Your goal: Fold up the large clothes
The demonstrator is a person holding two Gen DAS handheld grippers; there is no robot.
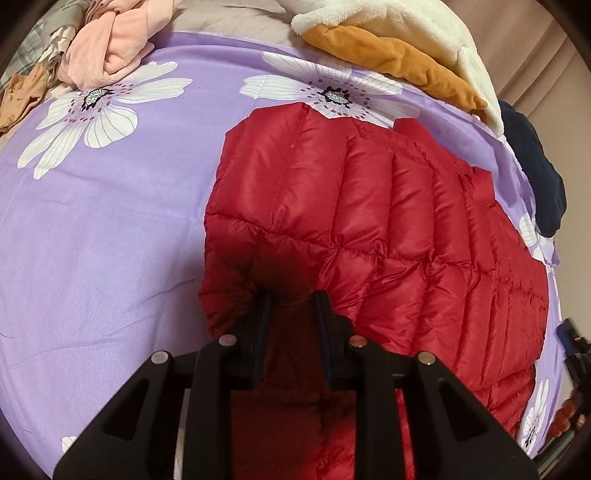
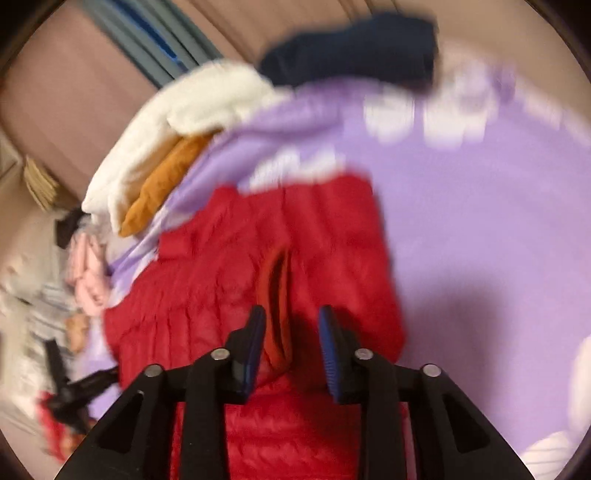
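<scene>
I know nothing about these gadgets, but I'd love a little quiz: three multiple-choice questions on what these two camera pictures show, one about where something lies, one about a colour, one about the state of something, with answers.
1. Where does the orange-brown garment lie?
A. On top of the red puffer jacket
B. Under the white fleece, at the far edge of the sheet
C. Between the left gripper's fingers

2. What colour is the flowered bed sheet?
A. Green
B. Yellow
C. Purple

3. How does the red puffer jacket stand to the left gripper?
A. Its fabric is bunched between the fingers
B. It lies far away, untouched
C. It hangs on a hanger

Answers: 1 B, the white fleece overlaps it at the sheet's far edge. 2 C, purple with white flowers. 3 A, the left wrist view shows red fabric gathered at the fingertips.
</scene>
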